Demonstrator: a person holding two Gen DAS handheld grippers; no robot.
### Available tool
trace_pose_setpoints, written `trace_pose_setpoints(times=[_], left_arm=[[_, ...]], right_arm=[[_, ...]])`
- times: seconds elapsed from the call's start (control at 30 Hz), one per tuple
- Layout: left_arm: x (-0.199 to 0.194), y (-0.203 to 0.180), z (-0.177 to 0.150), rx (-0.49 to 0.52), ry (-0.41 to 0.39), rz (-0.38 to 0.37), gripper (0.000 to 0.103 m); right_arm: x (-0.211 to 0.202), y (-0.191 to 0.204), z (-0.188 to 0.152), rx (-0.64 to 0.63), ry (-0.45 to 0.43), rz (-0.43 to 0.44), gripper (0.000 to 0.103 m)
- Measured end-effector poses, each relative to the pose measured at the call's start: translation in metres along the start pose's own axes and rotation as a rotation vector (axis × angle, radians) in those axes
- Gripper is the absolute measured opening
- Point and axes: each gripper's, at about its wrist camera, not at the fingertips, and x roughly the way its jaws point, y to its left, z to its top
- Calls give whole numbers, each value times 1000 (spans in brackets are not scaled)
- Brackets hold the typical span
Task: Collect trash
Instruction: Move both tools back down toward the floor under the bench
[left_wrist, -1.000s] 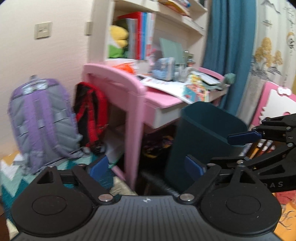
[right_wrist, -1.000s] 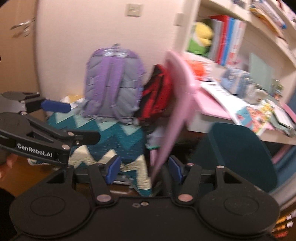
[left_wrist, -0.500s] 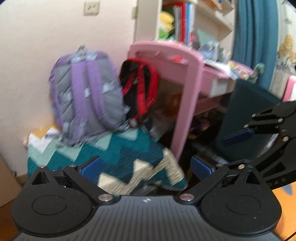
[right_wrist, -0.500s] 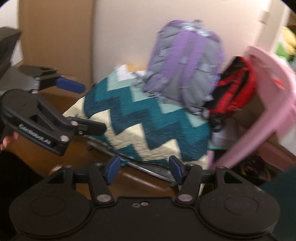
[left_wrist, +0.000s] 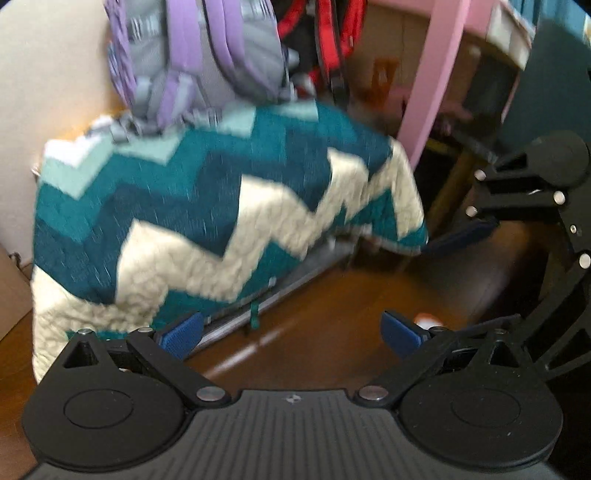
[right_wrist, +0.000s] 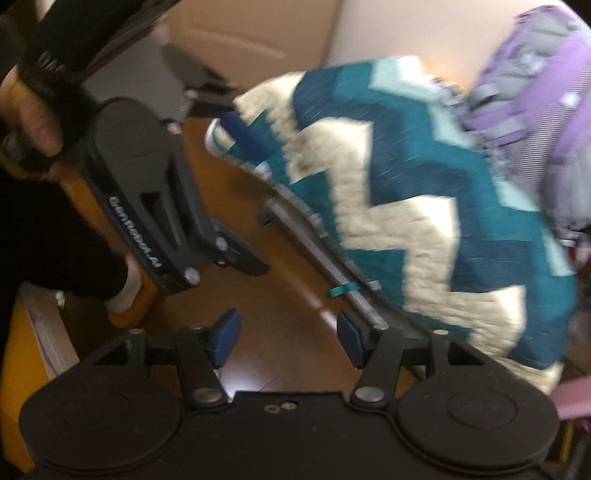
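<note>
Left gripper (left_wrist: 291, 332) and right gripper (right_wrist: 288, 341) both have jaws apart, holding nothing, over the brown floor (left_wrist: 314, 325). A small white-and-orange scrap (left_wrist: 424, 319) lies on the floor just beside the left gripper's right fingertip; too blurred to tell its long axis; the zigzag blanket (left_wrist: 207, 221) is draped behind.

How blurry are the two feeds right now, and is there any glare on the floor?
Left wrist: blanket and purple backpack motion-smeared, left gripper sharp, a pale glare streak on the floor. Right wrist: the same smear on the blanket, right gripper sharp, a bright reflection between its fingers.
</note>
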Motion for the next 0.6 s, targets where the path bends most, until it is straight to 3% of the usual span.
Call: trace_pose_setpoints(times=[0.27, 0.4, 0.6], left_arm=[[92, 14, -60, 131, 199, -27, 103], [134, 12, -98, 241, 304, -69, 103], [185, 4, -154, 420, 430, -152, 102]], right_arm=[[106, 29, -31, -90, 124, 129, 57], [151, 36, -49, -62, 167, 185, 57], [211, 54, -77, -139, 236, 239, 57]])
